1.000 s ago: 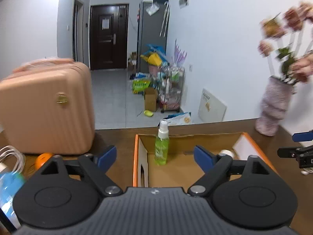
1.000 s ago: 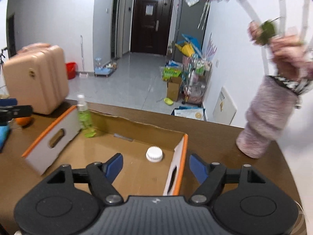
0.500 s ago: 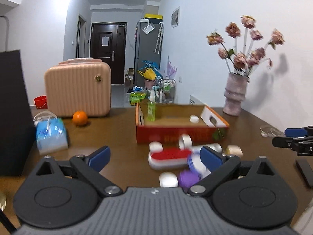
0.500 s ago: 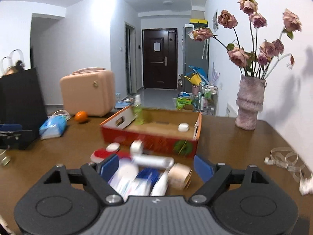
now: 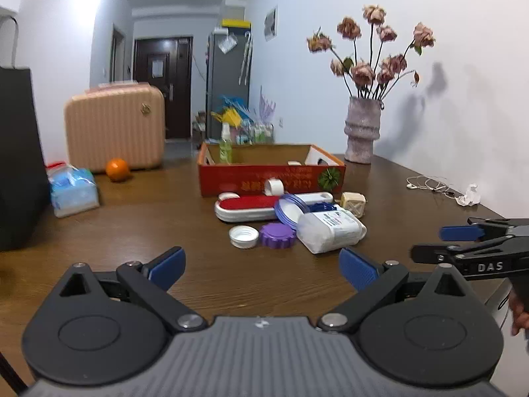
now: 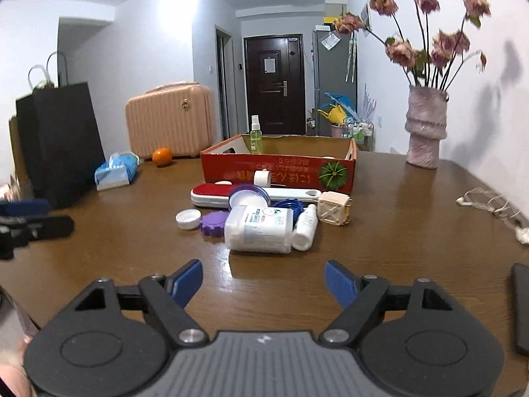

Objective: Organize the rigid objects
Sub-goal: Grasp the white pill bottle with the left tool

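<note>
Nearest of all, both grippers hover low over the bare front of the desk (image 6: pixel 413 198), each holding nothing. The left gripper (image 5: pixel 261 264) has just been opening and its jaws stand spread wide; the right gripper (image 6: pixel 263 281) has just been closing a little, yet its jaws are still well apart with only wood between them.

Straight ahead of the right gripper lies the white pill bottle (image 6: pixel 259 230) on its side, the closest thing in the heap. Its long axis runs across the view, cap end seemingly to the right, so it lies broadside to the jaws. A small dropper bottle (image 6: pixel 305 228) touches its right end, angled away. From the left gripper the same pill bottle sits ahead and to the right, so the right hand looks nearer and better lined up.

Just left of it lie a purple lid (image 6: pixel 213 223) and a white cap (image 6: pixel 188 219); behind, a long red-and-white case (image 6: pixel 211 193) lies crosswise.

Farther back stands the red cardboard box (image 6: pixel 279 168), open-topped, with a green spray bottle (image 6: pixel 255 137) upright inside.
</note>
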The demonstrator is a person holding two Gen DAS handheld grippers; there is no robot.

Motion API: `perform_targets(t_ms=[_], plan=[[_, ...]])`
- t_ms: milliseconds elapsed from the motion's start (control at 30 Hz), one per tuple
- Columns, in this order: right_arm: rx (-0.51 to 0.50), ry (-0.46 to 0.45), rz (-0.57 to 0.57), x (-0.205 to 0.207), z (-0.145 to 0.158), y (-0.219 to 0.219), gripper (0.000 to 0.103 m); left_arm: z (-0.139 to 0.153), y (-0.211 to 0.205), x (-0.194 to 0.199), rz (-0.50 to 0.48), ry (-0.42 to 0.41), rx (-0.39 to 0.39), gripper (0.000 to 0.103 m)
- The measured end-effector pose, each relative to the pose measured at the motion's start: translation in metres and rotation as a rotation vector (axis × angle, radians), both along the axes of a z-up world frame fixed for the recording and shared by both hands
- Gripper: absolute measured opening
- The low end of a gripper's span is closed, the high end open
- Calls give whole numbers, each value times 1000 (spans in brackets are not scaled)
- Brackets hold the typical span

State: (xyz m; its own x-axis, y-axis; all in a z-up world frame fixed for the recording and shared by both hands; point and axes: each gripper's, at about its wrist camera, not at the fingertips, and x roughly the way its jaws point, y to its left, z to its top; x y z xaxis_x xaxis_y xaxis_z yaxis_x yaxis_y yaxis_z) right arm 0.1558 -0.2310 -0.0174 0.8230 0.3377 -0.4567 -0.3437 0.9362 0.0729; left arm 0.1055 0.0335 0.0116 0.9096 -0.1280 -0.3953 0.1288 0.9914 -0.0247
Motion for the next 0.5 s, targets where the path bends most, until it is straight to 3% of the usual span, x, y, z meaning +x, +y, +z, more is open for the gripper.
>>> perform_targets(t_ms=[200, 300, 400, 433, 500], plan=[[85, -11, -69, 58, -11, -7, 75, -16, -19, 66, -37, 76, -58, 96], [183, 30, -60, 97, -16, -13, 56, -29, -29, 112, -26, 117, -103, 76], [272, 93, -37, 134, -24, -15, 36, -39, -38, 157, -78, 197, -211, 55], [279, 105, -39, 143, -27, -14, 34, -43, -41, 169, -95, 221, -239, 47], [270, 125, -37, 158, -33, -10, 29, -51, -45, 189, -98, 275, -276, 42]])
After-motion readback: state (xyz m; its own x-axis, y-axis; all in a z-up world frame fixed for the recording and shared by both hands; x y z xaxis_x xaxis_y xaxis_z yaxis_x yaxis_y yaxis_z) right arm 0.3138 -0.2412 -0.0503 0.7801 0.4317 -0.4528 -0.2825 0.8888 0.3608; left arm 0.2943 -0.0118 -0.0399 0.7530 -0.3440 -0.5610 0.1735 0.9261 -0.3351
